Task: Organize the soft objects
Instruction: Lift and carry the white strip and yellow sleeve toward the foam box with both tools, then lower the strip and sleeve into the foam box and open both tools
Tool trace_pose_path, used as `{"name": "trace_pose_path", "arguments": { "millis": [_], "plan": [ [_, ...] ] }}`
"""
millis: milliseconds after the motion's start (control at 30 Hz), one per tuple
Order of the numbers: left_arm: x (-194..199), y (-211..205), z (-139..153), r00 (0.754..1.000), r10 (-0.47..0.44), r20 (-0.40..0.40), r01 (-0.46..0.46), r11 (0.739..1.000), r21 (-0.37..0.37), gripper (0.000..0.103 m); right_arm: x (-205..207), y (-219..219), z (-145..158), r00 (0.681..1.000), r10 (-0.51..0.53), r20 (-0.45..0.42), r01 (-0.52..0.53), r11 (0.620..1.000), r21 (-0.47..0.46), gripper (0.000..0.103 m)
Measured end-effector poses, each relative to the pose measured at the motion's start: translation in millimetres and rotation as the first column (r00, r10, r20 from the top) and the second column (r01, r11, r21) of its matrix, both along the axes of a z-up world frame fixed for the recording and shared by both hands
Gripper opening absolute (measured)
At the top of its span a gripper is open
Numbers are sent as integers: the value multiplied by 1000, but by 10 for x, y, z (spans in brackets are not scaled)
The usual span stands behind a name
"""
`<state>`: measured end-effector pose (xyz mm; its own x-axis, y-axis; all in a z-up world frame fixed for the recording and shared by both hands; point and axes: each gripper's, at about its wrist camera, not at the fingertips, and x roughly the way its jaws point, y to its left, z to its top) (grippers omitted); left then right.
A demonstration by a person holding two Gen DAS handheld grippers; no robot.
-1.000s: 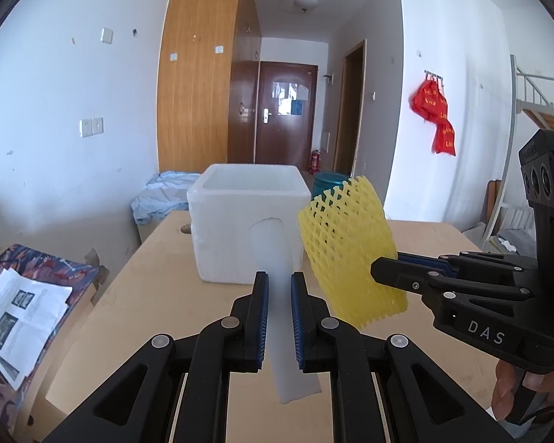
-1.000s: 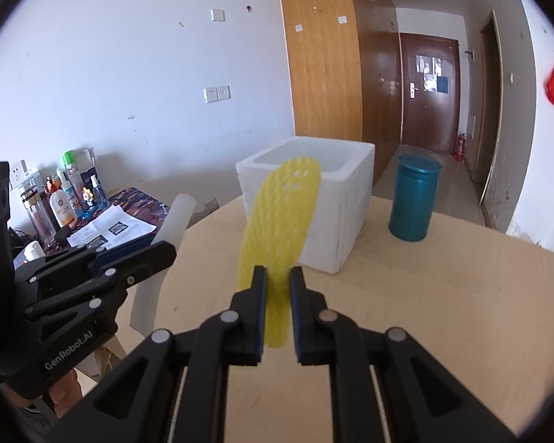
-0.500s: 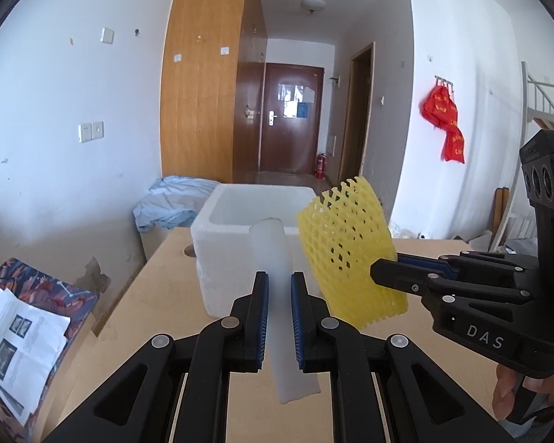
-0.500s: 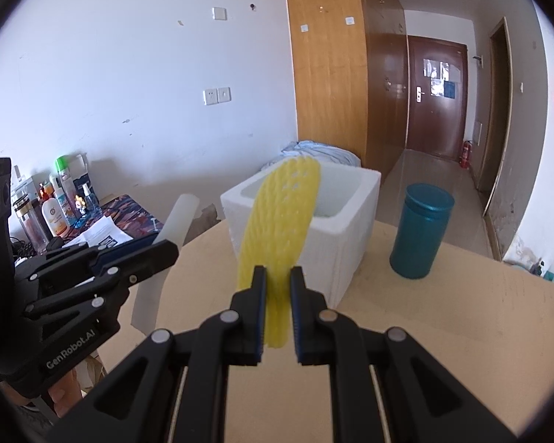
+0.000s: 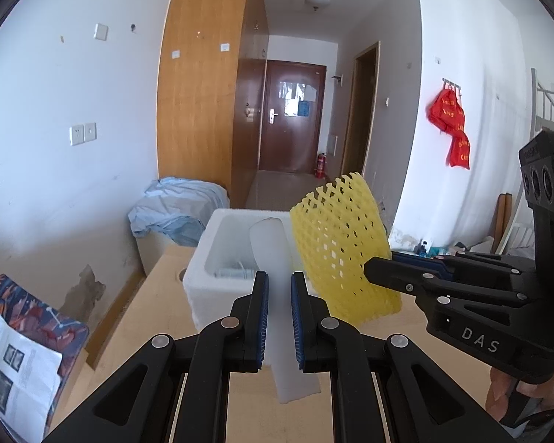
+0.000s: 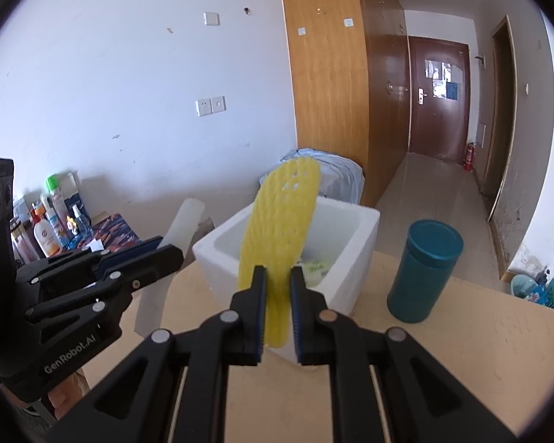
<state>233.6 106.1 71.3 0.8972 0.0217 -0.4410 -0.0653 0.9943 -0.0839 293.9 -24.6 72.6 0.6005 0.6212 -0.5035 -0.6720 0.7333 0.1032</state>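
The left gripper (image 5: 279,313) is clamping a white foam sheet (image 5: 273,254) and the right gripper (image 6: 278,313) is pinching a yellow foam net sleeve (image 6: 282,229), both held above the near side of the white foam box (image 6: 354,258) on the wooden surface (image 6: 461,350). Some items are already lying inside the box; both pieces are waiting to be dropped in.

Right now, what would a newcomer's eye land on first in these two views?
First the yellow foam net, upright in the right gripper, just in front of the white foam box. Beside it, the left gripper pinches a white foam sleeve over the box's near wall. A teal canister stands on the wooden table, right of the box.
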Motion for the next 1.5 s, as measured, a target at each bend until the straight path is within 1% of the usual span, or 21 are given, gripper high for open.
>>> {"name": "trace_pose_path", "arguments": {
  "millis": [367,533,667,733,933,1067,1133,1233,1367,1433,1500],
  "plan": [
    [462,73,158,1000,-12,2,12,1000,-24,13,342,22,90,1000,-18,1,18,998,60,15],
    [613,58,221,1000,-18,14,18,1000,-15,13,449,64,89,1000,-18,-3,19,998,57,15],
    [767,43,228,1000,-30,2,30,999,-10,13,495,70,85,1000,-26,-1,26,998,54,15],
    [846,56,237,999,-36,0,36,999,-21,13,535,80,87,1000,-31,-3,31,998,57,15],
    [1052,142,170,999,10,-33,-10,1000,-6,13,631,155,12,999,-29,-14,30,999,35,15],
    [1145,125,73,997,9,-80,-10,1000,-14,13,667,171,-32,999,-32,-27,32,999,26,15],
    [1179,92,40,995,15,-94,-15,1000,4,13,678,191,-33,999,-32,-32,33,999,21,15],
    [1202,106,8,993,10,-116,-11,1000,-12,14,675,198,-35,999,-29,-35,29,999,20,16],
    [1178,127,20,994,20,-111,-22,1000,-21,17,655,198,-23,999,-24,-30,25,999,21,15],
    [1164,136,36,994,33,-102,-35,999,-17,24,656,195,-29,999,-22,-31,23,1000,20,15],
    [1165,162,39,994,35,-102,-37,999,-19,25,667,194,-39,999,-23,-33,23,1000,18,15]
  ]
}}
